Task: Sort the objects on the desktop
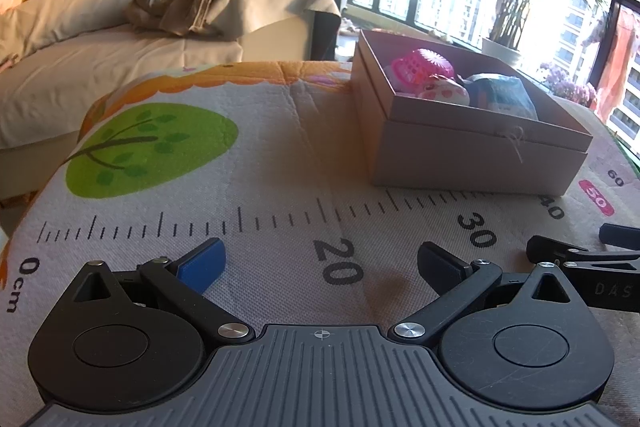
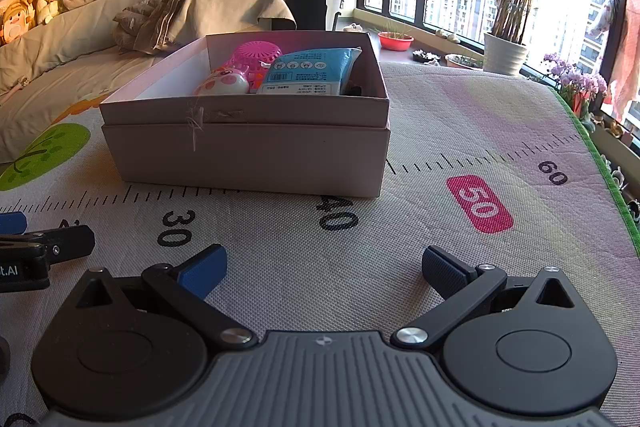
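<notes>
An open cardboard box (image 1: 476,155) (image 2: 248,155) stands on a printed mat with a ruler scale (image 1: 260,155) (image 2: 440,131). Inside lie a pink plastic basket (image 1: 424,65) (image 2: 256,55), a white and pink toy (image 1: 446,91) (image 2: 224,83) and a blue packet (image 1: 504,93) (image 2: 312,69). My left gripper (image 1: 320,265) is open and empty, low over the mat near the 20 mark, left of the box. My right gripper (image 2: 324,267) is open and empty, in front of the box near the 40 mark. Each gripper shows at the edge of the other's view.
A sofa (image 1: 100,47) (image 2: 80,39) with a crumpled blanket and plush toys stands behind the mat. Windows with potted plants (image 2: 504,55) line the right side. The mat's green edge (image 2: 600,163) runs down the right.
</notes>
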Available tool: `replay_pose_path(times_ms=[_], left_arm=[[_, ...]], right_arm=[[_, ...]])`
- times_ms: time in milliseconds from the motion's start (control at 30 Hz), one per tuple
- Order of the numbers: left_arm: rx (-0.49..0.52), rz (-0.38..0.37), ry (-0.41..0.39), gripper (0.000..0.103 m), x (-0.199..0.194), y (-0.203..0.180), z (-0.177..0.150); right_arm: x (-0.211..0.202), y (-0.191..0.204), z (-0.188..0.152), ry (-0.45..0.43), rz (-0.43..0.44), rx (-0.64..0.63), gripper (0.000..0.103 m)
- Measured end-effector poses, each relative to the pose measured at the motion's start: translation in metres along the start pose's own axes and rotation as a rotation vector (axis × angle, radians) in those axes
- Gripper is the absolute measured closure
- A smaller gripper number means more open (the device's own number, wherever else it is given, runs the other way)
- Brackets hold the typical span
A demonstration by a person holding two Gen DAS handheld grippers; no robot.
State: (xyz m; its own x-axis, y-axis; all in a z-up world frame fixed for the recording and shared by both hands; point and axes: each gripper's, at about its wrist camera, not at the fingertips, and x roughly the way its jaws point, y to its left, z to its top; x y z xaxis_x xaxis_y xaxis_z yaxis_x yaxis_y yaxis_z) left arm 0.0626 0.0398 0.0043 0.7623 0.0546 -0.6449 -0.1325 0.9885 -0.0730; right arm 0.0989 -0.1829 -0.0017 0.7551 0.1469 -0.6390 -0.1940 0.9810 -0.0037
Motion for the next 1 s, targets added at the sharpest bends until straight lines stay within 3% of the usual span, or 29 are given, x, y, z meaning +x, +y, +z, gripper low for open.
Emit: replay_pose_path(times_ms=[1000], left_arm=[[0.0,-0.004,0.001,0.0,0.0001,-0.0012,-0.001]], right_arm=[[-0.0001,0.0,-0.0002,0.0,0.0,0.0,0.0]])
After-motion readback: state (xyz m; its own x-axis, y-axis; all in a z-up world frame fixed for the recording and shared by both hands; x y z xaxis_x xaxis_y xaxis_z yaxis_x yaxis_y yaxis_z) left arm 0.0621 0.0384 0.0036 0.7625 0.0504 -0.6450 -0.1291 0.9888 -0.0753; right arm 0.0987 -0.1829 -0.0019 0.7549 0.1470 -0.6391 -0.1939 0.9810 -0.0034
